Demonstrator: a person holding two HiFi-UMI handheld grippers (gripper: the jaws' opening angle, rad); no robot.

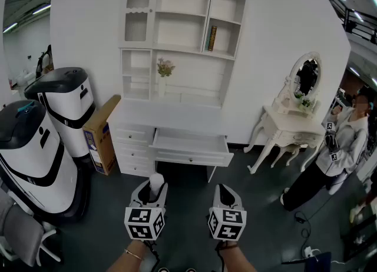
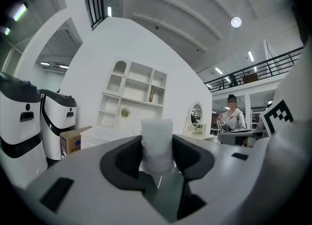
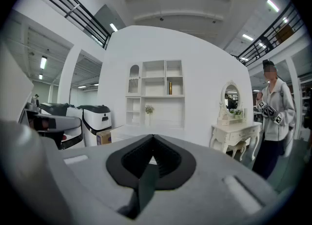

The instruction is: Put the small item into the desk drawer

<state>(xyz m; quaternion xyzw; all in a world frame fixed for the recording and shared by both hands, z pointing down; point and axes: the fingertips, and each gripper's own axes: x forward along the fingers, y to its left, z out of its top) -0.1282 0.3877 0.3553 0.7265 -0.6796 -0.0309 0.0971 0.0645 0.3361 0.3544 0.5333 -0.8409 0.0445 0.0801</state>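
1. The left gripper point(image 1: 154, 189) has a smooth, pale grey shell that narrows to two rounded jaws, each lined with black pads point(image 2: 122, 160).
2. The right gripper point(image 1: 227, 193) is built the same way, with a pale grey shell around a ribbed black lining point(image 3: 163, 158).
3. At the rear of each gripper sits a white cube printed with black square markers: the left cube point(image 1: 144, 222) and the right cube point(image 1: 226, 224).
4. A thin black cable runs from under each cube: the left cable point(image 1: 154, 252) and the right cable point(image 1: 220, 256).
5. A thin bracelet point(image 1: 133, 254) circles the left wrist.
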